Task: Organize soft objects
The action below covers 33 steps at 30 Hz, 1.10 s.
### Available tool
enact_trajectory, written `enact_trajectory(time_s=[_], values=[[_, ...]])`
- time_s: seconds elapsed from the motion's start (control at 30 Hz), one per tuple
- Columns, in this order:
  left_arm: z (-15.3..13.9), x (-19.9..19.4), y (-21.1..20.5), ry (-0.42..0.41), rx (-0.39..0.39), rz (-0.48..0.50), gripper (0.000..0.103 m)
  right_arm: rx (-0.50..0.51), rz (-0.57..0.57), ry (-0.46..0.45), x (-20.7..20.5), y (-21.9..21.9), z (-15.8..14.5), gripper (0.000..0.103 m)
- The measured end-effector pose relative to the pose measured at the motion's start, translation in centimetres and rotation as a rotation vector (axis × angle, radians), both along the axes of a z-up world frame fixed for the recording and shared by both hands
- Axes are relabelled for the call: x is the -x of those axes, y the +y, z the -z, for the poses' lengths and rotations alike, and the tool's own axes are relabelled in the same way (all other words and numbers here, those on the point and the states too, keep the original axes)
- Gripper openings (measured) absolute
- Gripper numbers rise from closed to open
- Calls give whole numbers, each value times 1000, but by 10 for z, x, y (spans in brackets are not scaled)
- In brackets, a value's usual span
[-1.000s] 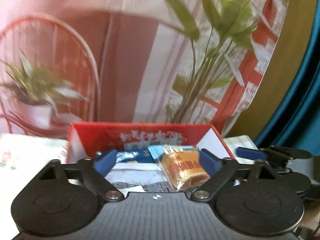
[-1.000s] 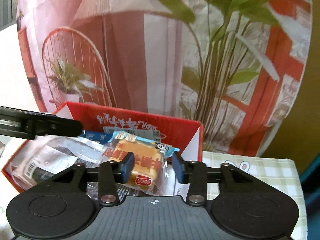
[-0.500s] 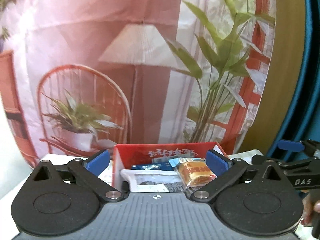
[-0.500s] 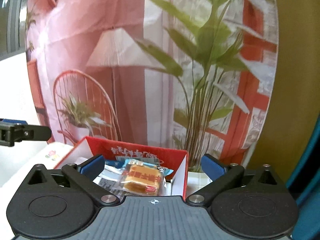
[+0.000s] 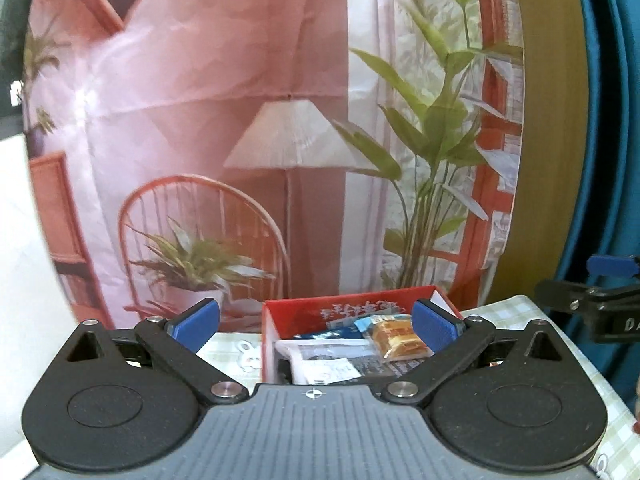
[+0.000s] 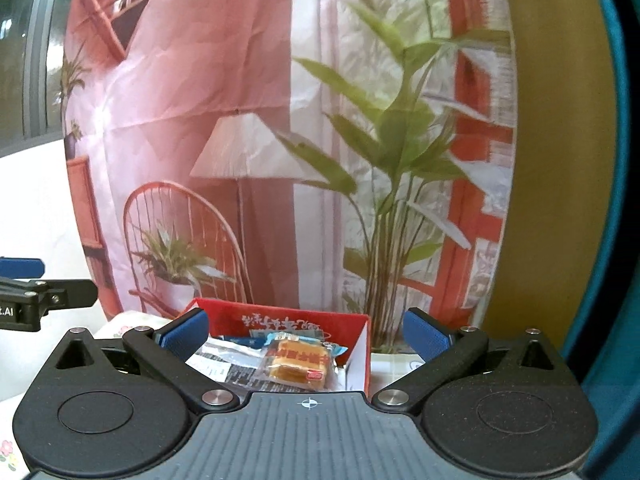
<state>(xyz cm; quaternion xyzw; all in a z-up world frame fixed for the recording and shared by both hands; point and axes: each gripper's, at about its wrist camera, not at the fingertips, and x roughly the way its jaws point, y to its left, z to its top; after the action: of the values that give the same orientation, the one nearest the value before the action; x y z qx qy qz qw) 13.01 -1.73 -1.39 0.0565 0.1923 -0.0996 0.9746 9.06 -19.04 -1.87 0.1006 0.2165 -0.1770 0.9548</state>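
Both the left gripper [image 5: 316, 322] and right gripper [image 6: 305, 332] have fingers spread wide, empty. Packets [image 6: 298, 362] lie in the box [image 5: 344, 310]; pull back clear of its rim.

Left gripper [image 5: 316, 320]: jaws spread as wide as they go, nothing between the blue pads [image 5: 198, 318], pads touching nothing.
Left gripper pose: pointing forward and tilted somewhat downward, black linkage arms splayed out to both sides, body level across the bottom of its own view.
Left gripper seen from the right wrist: one blue-tipped finger and black linkage at the far left edge [image 6: 24, 282].
Right gripper [image 6: 306, 334]: jaws likewise fully spread, empty, blue pads [image 6: 424, 336] clear of everything.
Right gripper pose: pointing forward and somewhat downward, level.
Right gripper seen from the left wrist: blue-tipped finger at the far right edge [image 5: 612, 266].
Relation: side by side, well apart, facing the same way.
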Motion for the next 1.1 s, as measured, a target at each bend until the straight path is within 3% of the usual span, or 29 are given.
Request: enact_trajectory(time_s=[0.57,1.1], values=[[-31,75,21,-101,40,-20,103,34,46,-75,75,24,-47,103],[-37,81,28,-123,45,-53,103,89,60,-97,97,33,-64,103]])
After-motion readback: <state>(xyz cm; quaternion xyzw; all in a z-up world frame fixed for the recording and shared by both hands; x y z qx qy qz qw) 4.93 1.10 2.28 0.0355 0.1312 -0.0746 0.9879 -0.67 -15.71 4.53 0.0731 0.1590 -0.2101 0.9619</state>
